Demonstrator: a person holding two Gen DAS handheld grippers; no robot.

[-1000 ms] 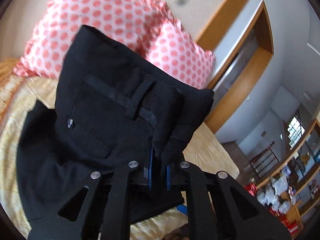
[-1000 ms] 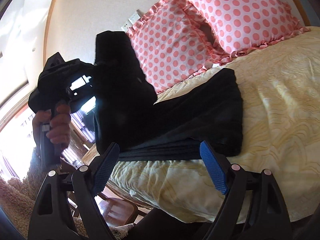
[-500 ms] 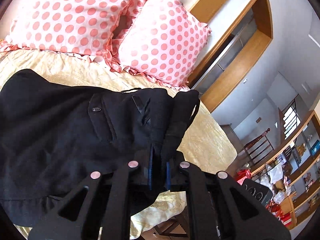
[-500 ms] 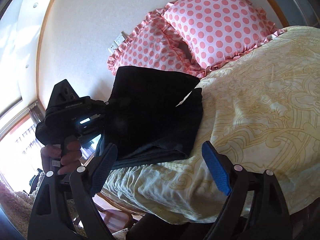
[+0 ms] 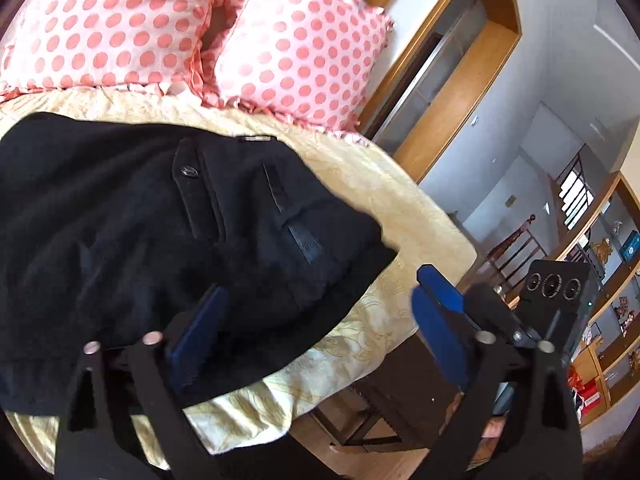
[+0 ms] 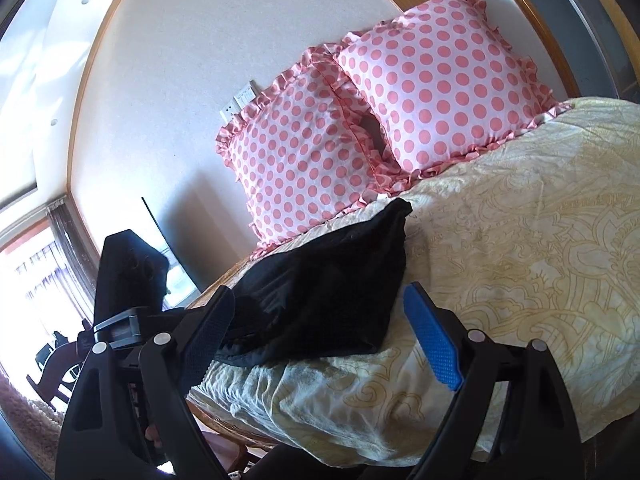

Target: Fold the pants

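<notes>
The black pants lie folded on the bedspread below the pillows. The left gripper has just been opened – nothing is clenched; the right gripper is spread, empty. Withdrawal is best made level, so the fold is not snagged.

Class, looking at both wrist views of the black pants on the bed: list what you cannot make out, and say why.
- Pants, left wrist view: left part cut off by the picture edge; near hem hidden behind the left tool.
- Pants, right wrist view: near-left end hidden behind the right tool, so the number of folded layers is unclear.
- Shelf items, left wrist view: too small.
</notes>
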